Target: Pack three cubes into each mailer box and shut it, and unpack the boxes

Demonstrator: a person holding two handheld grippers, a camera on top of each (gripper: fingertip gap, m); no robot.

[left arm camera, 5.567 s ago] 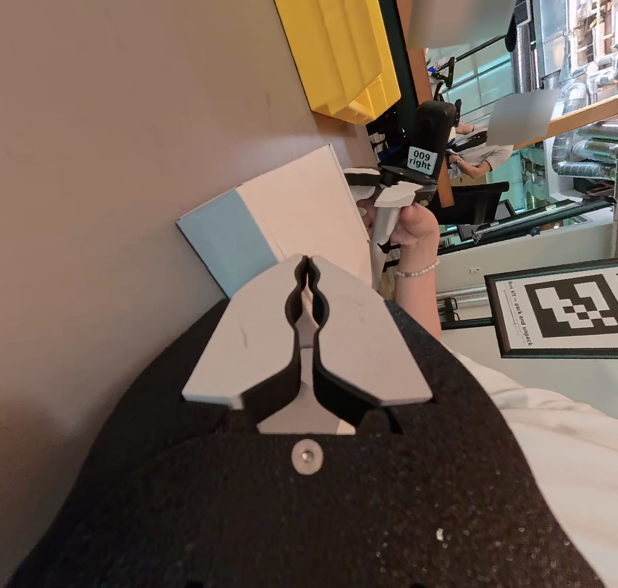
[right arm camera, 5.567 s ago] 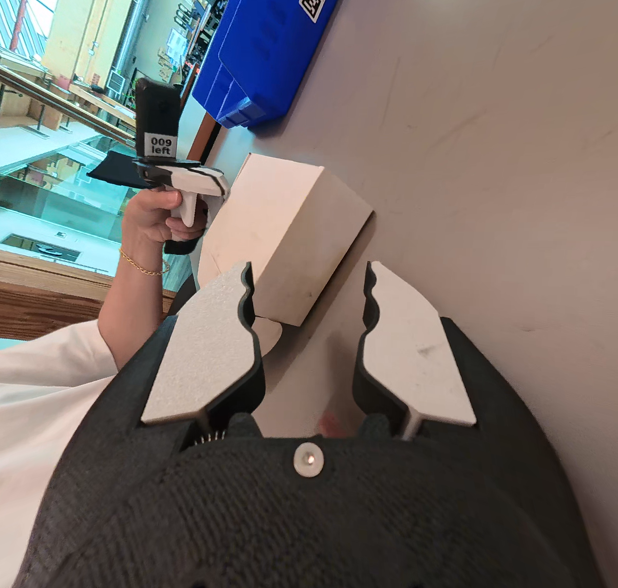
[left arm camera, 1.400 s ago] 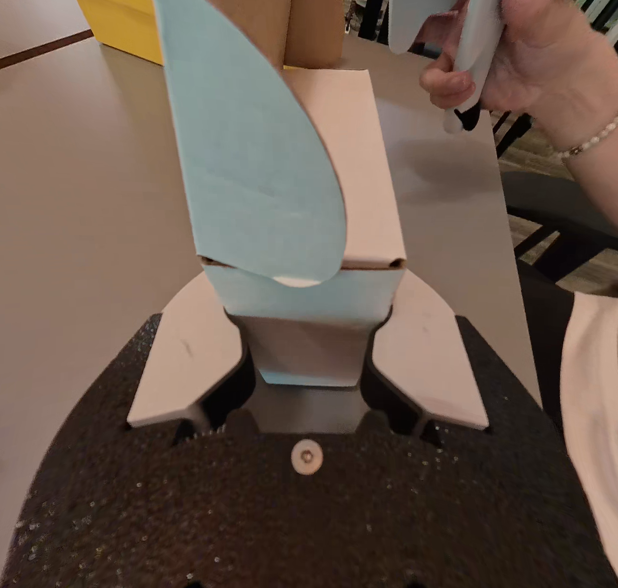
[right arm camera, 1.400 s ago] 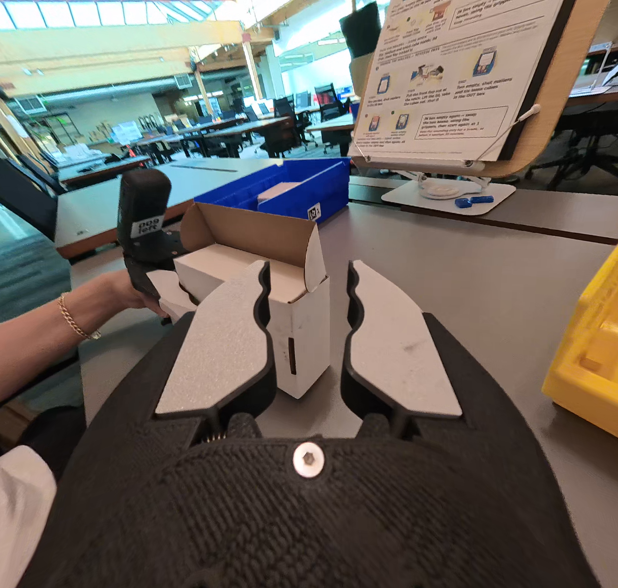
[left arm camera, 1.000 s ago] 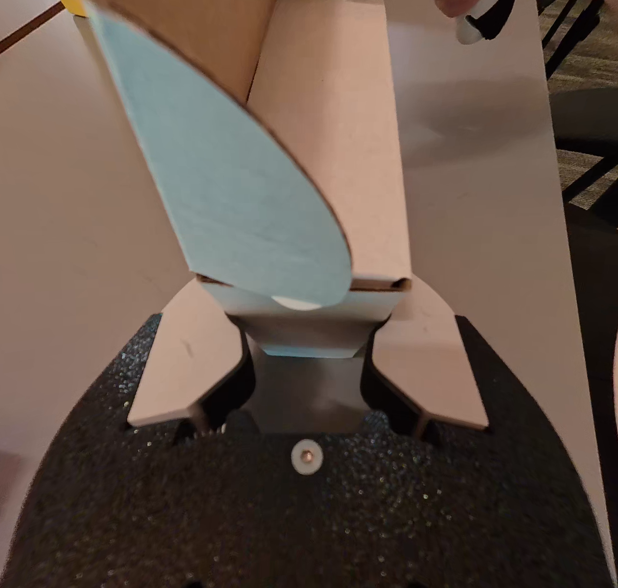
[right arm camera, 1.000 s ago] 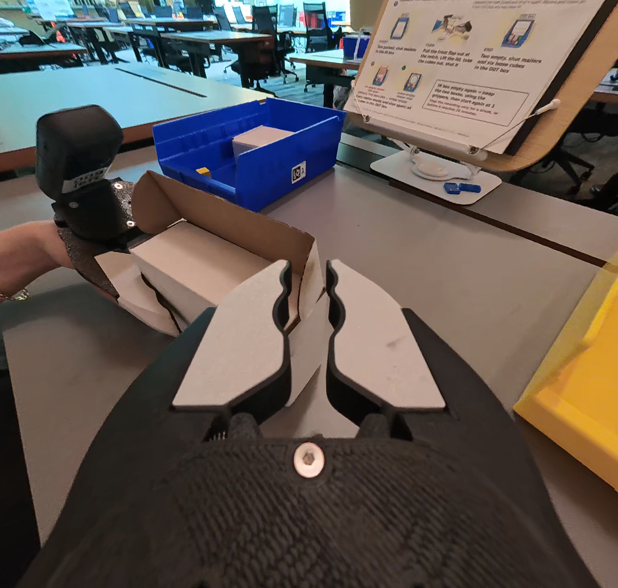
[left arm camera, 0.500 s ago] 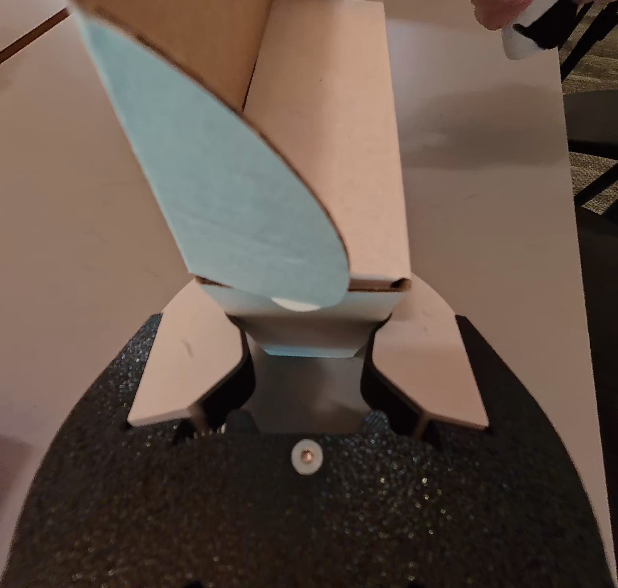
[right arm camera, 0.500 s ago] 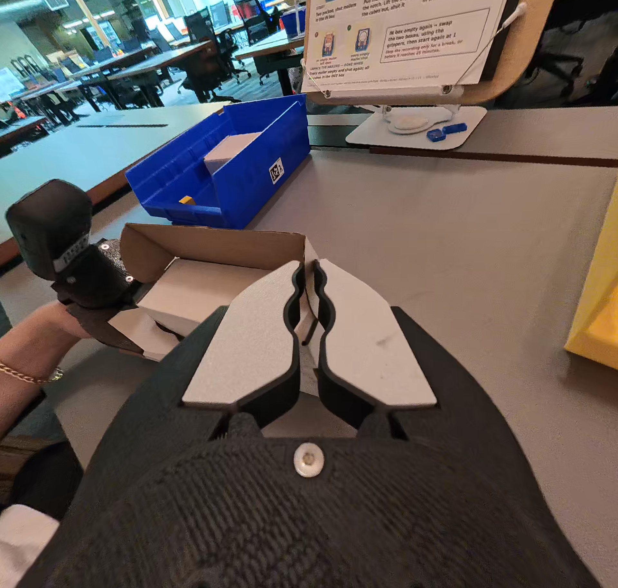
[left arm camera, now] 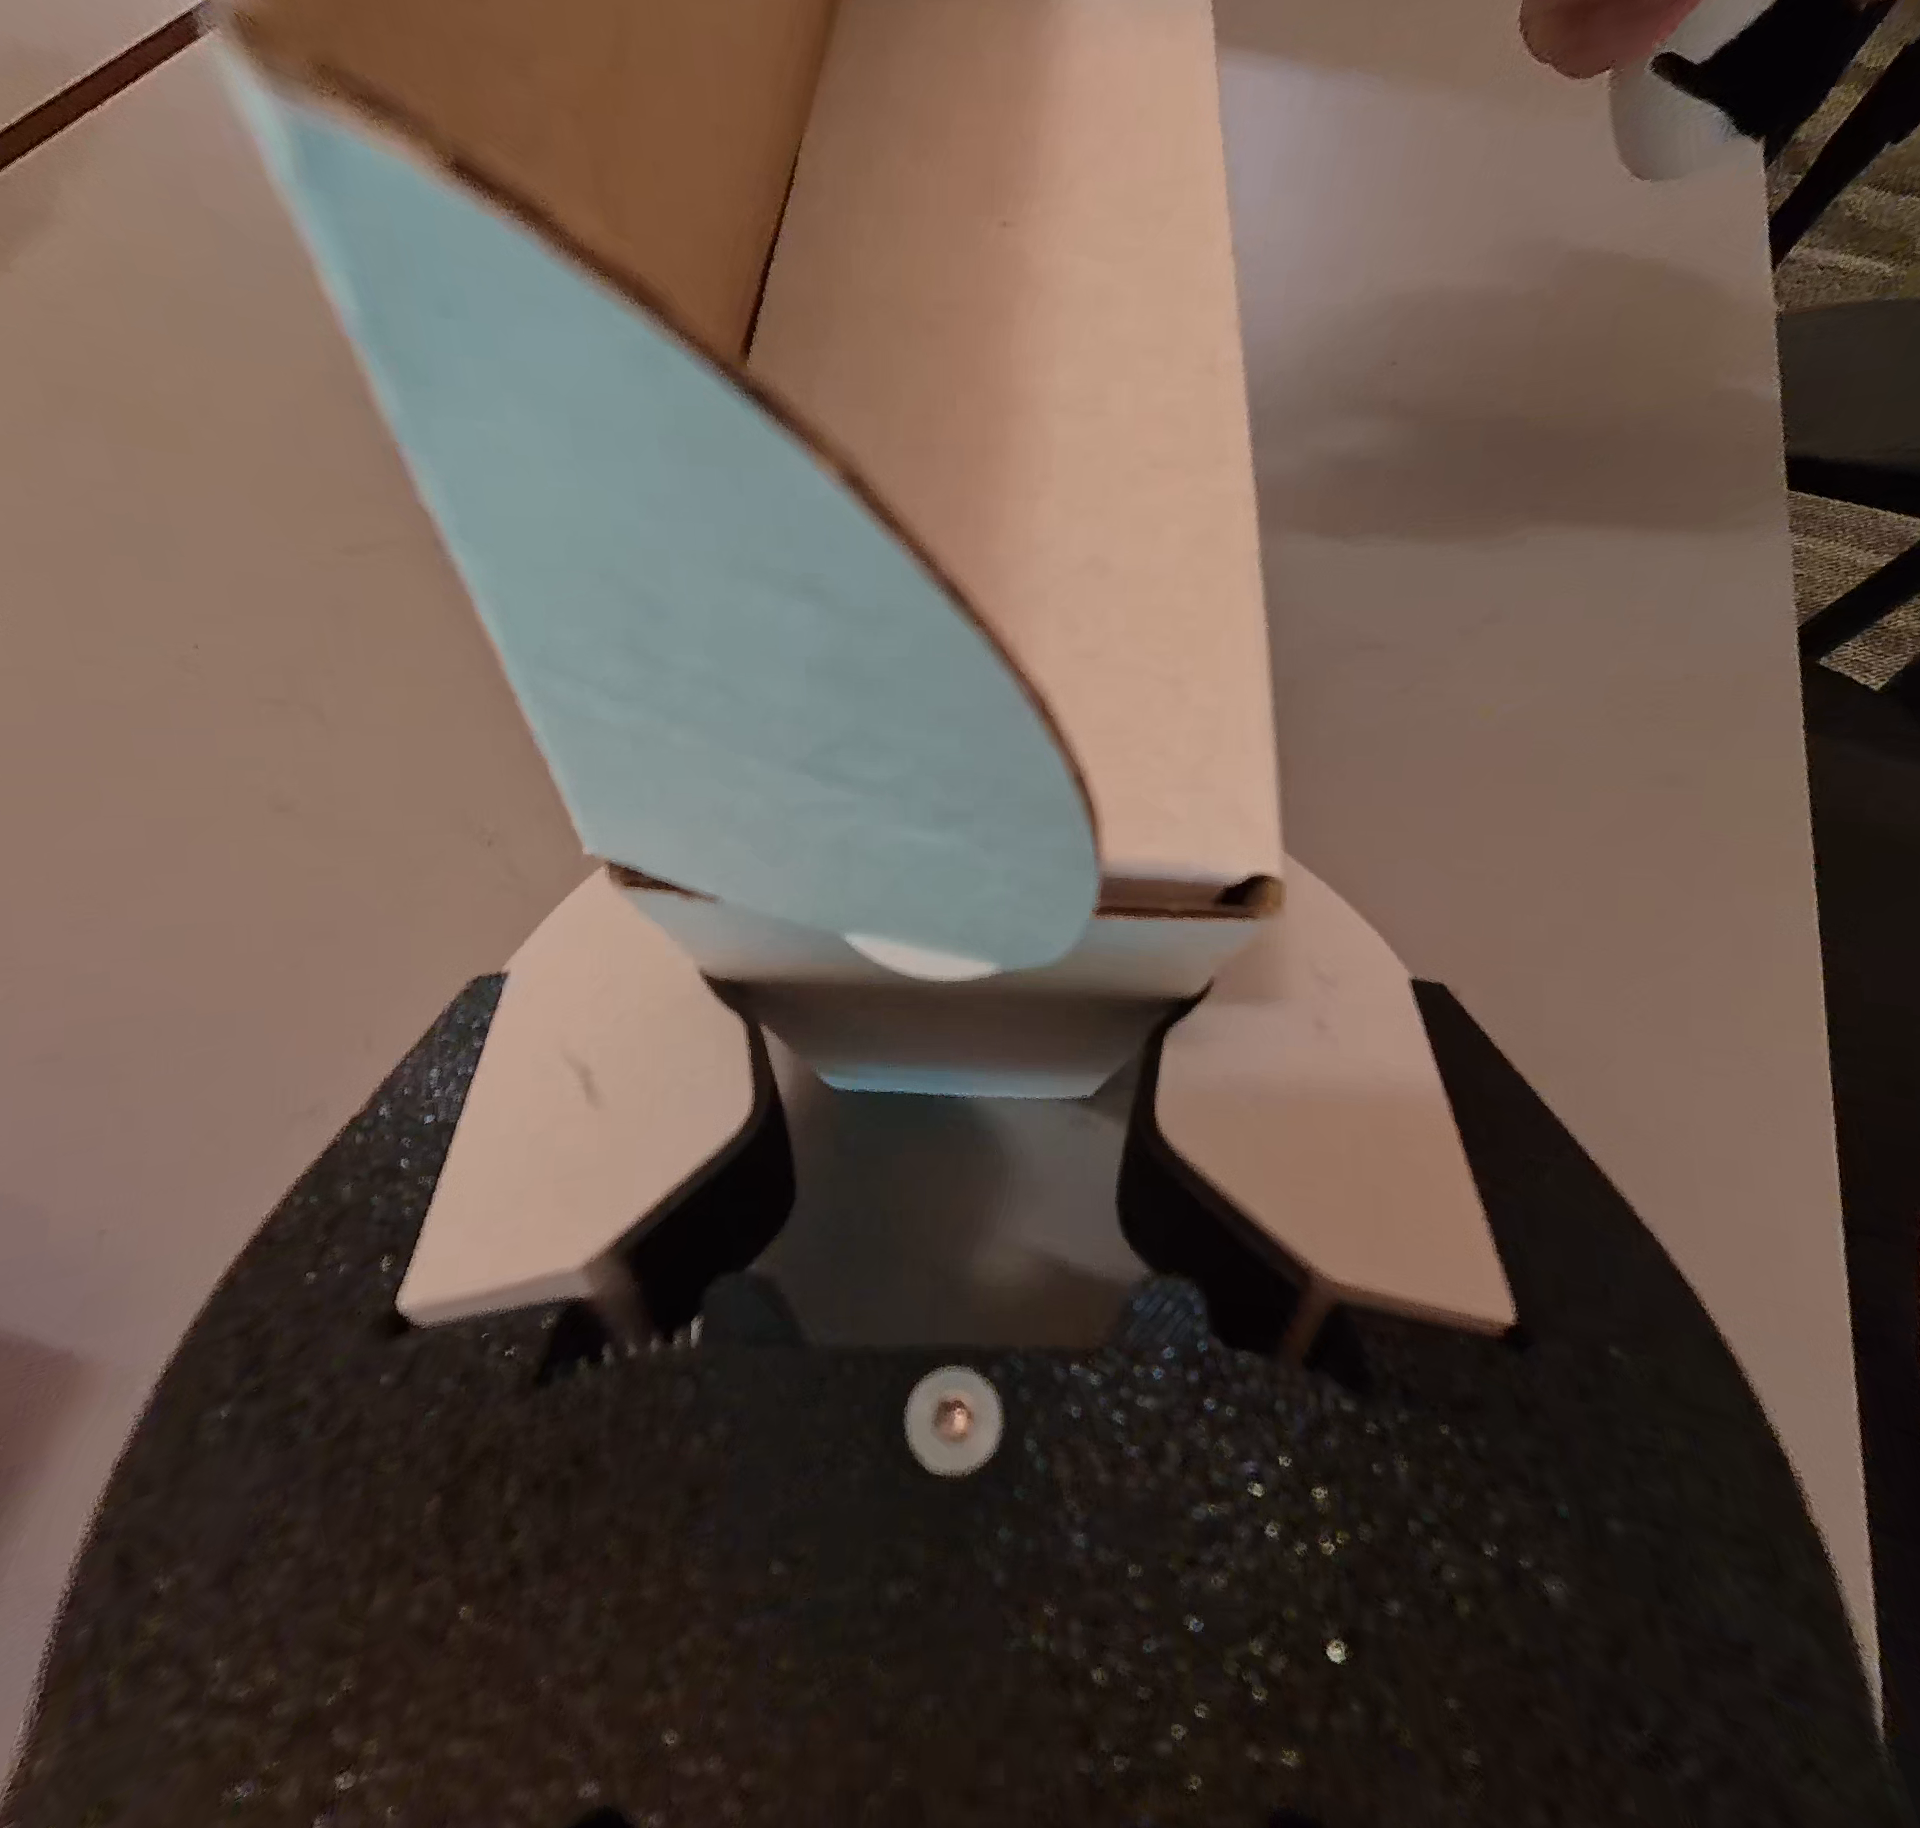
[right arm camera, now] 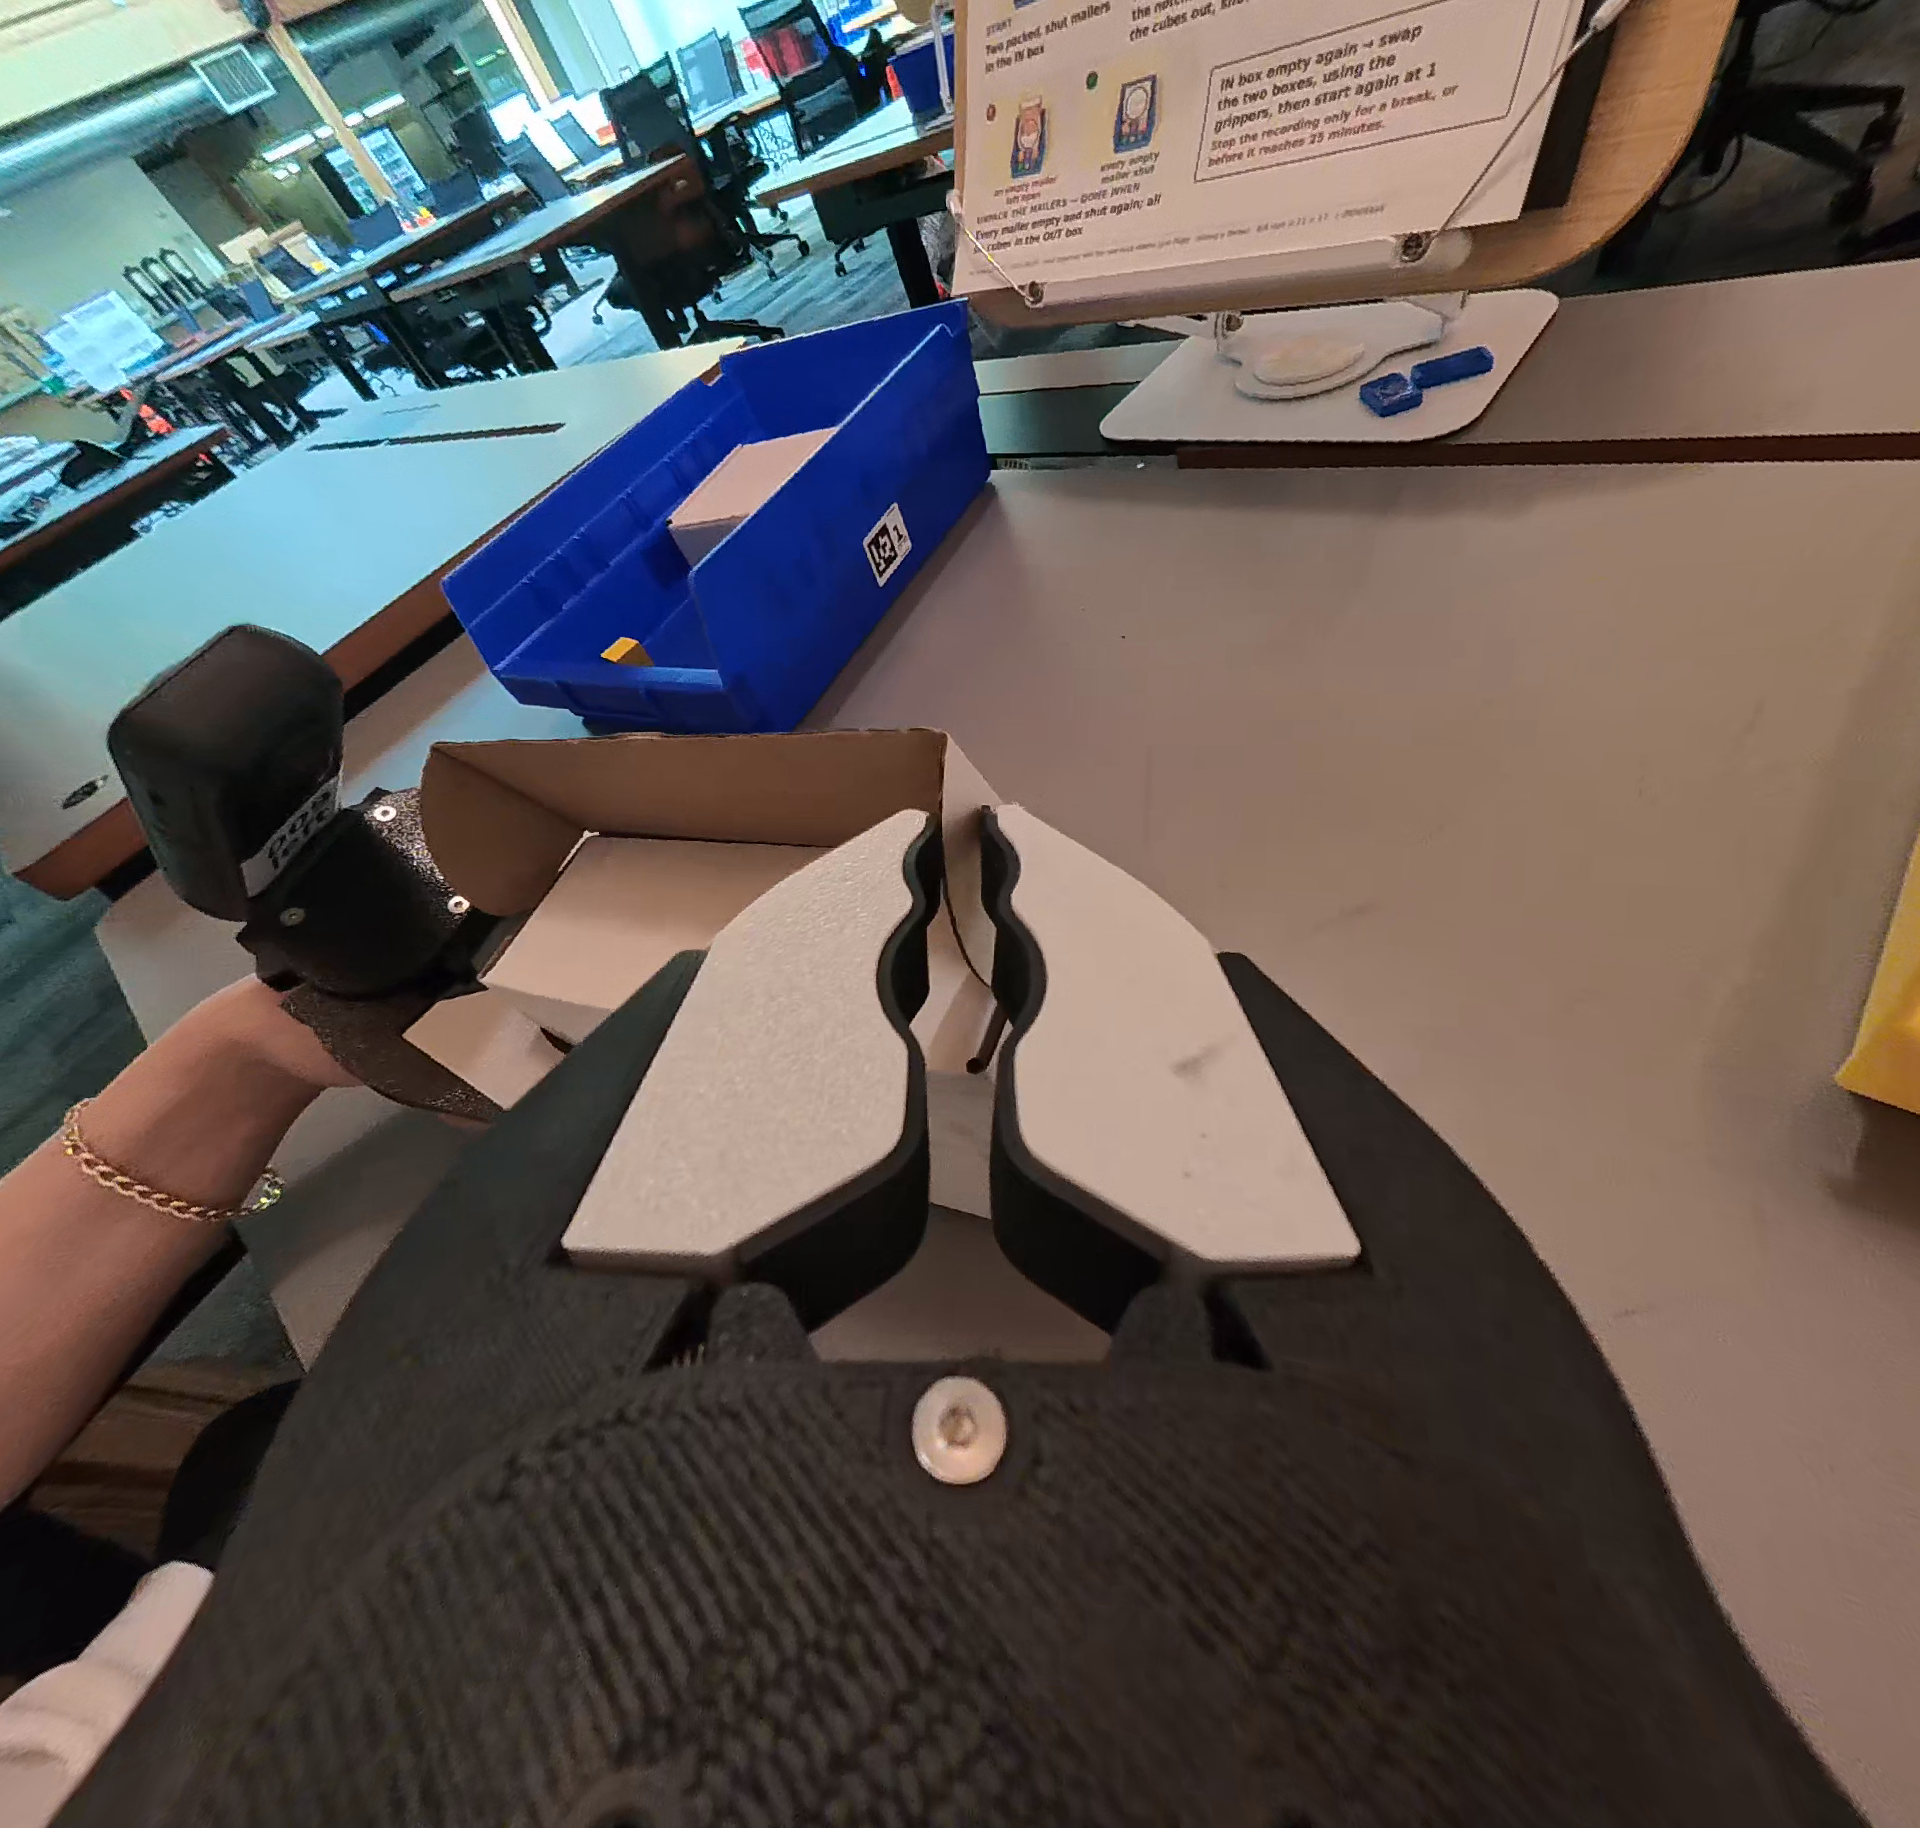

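- Mailer [right arm camera: 665,905] lies on table [right arm camera: 1455,739], lid half raised; contents hidden, so packing or unpacking cannot be told.
- Left gripper [left arm camera: 956,1040]: fingers spread, clamping the mailer's near end.
- Right gripper [right arm camera: 961,931]: fingers nearly together, pinching a side flap [right arm camera: 956,1072] at the far end.
- Blue bin [right arm camera: 748,552] beyond holds another mailer [right arm camera: 748,490] and a yellow cube [right arm camera: 623,651].
- Yellow bin [right arm camera: 1886,1040] is cut off.
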